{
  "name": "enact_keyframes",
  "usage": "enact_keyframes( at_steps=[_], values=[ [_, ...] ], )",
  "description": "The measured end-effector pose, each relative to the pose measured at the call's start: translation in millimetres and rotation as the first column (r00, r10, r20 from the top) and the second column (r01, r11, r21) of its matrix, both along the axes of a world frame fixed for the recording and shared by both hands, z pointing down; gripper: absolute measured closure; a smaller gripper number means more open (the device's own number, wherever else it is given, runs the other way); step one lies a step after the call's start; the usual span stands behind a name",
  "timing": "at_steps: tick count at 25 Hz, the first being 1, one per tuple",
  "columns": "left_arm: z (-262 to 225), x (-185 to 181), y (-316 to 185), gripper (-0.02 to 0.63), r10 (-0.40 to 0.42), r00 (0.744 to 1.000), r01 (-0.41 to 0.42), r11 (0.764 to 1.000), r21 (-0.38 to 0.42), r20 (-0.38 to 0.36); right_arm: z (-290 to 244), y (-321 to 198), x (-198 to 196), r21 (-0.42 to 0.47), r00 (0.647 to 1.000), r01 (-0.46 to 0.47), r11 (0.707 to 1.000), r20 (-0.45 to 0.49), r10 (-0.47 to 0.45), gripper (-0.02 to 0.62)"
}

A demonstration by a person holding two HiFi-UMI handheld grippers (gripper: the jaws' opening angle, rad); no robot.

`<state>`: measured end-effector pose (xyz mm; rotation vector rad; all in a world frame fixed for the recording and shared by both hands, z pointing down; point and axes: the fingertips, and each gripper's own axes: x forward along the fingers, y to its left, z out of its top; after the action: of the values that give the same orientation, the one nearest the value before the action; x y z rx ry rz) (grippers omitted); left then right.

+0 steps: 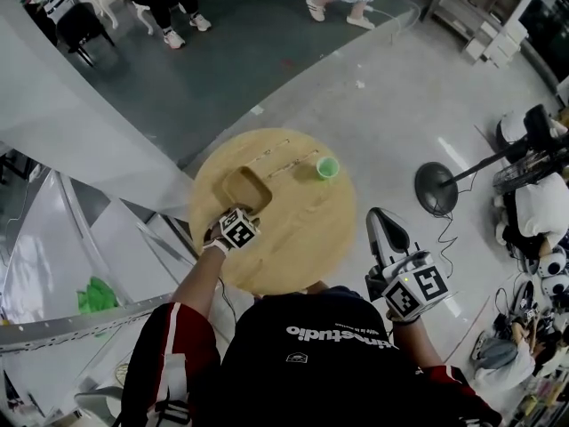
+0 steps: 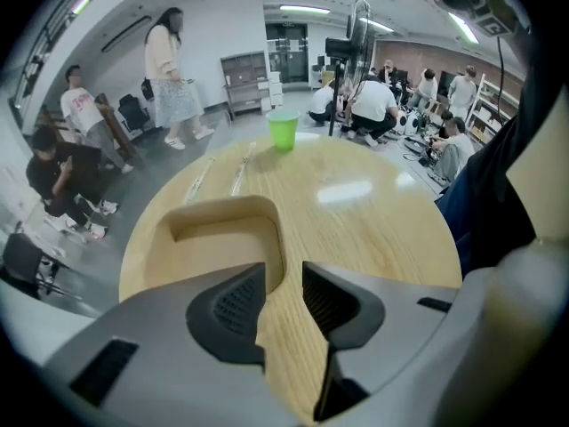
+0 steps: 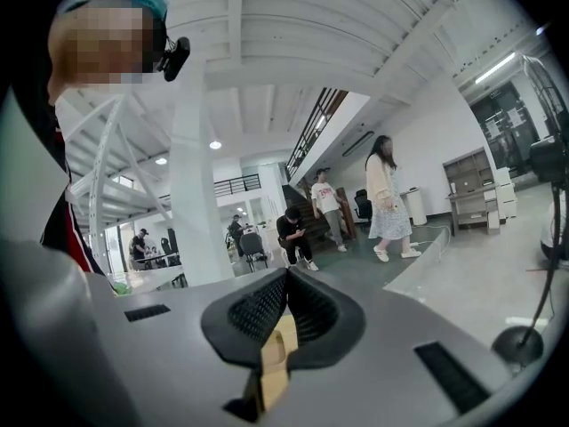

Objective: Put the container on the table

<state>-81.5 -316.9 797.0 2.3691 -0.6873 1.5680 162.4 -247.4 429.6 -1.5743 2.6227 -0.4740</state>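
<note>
Head view looks steeply down on a round wooden table (image 1: 307, 238), and the container (image 1: 245, 186), a tan, open-topped box with rounded corners, sits flat on it toward the left side of the tabletop. The left gripper (image 1: 252, 208) hangs right over the container's near edge, pointing steeply down, its marker cube just below in the frame. Left gripper view settles the jaws: they stand apart, with the container's near right corner and bare tabletop showing in the gap, and neither pad presses on the wall, so the box rests on its own. Farther up the table a small green cup (image 1: 327, 168) stands upright, well apart from the container, and two thin pale strips (image 1: 286, 159) lie between them near the far rim. Over at the lower right, off the table's edge, the right gripper (image 1: 380, 216) is held out roughly level, clear of everything. Right gripper view shows its dark pads brought together with nothing held, only the open hall and people beyond. A fan's round base (image 1: 436, 188) sits on the floor to the right.
</note>
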Motion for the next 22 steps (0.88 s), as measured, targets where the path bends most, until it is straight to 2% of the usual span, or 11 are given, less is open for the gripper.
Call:
enact_keyframes(
  at_steps=[5,9,12,16,19,22],
  values=[
    [-45,4,-1,0.466,-0.074,0.987,0.086,0.993,0.080,-0.145,3,3,-6,-0.006,1.000,0.015,1.000,-0.010,-0.015,0.581],
    [-100,5,-1,0.466,-0.122,0.944,0.174,0.974,0.148,-0.306,-2,6,-16,0.008,1.000,0.022,1.000,-0.006,-0.022,0.581],
    [-155,6,5,0.468,-0.127,0.900,0.231,0.950,0.209,-0.417,-10,10,-25,0.032,0.999,0.036,0.999,-0.006,-0.036,0.581],
    [-227,7,20,0.474,-0.106,0.819,0.301,0.916,0.264,-0.564,-25,15,-39,0.060,0.999,0.052,0.997,-0.008,-0.052,0.581],
    [-279,7,34,0.490,-0.063,0.757,0.337,0.890,0.306,-0.650,-33,20,-49,0.091,0.998,0.067,0.994,-0.011,-0.066,0.581],
    [-325,4,51,0.516,-0.002,0.707,0.361,0.861,0.359,-0.708,-41,26,-63,0.113,0.998,0.070,0.991,-0.011,-0.069,0.581]
  ],
)
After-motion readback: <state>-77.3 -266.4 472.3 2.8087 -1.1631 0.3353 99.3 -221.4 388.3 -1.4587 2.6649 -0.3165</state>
